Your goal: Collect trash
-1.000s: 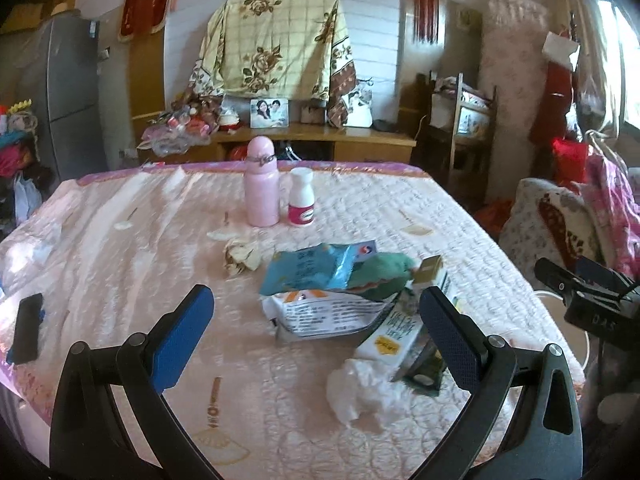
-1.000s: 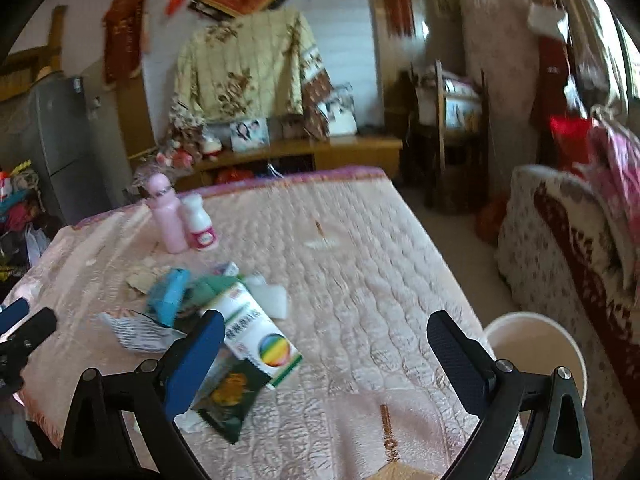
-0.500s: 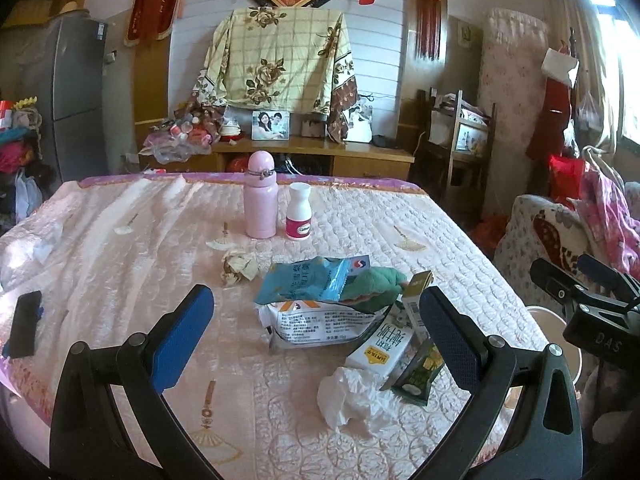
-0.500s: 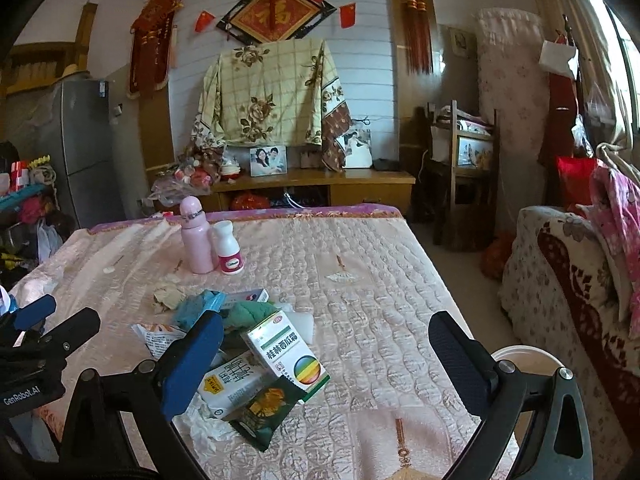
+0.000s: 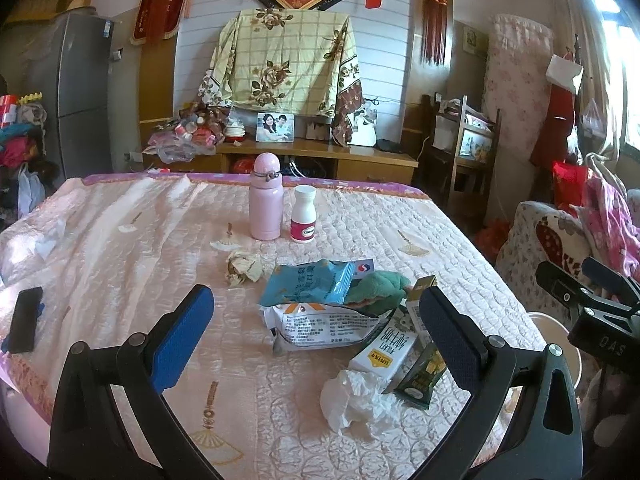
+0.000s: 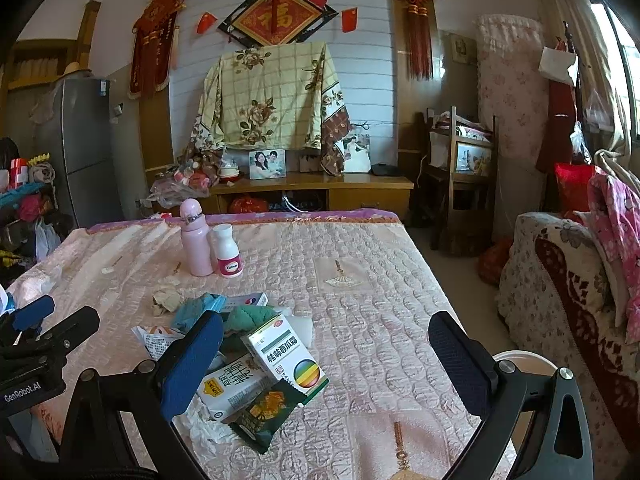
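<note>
A pile of trash lies on the pink quilted table: a blue wrapper, a white printed bag, a white carton, a medicine box, a dark green packet, a white tissue and a crumpled paper ball. My left gripper is open and empty, held above the pile. My right gripper is open and empty, just right of the pile.
A pink bottle and a white pill bottle stand behind the pile. A black phone lies at the table's left edge. A white bucket stands on the floor by the right edge, next to a sofa.
Both grippers have tilted up and drawn back a little, so the room's back wall shows more. The trash has not moved.
</note>
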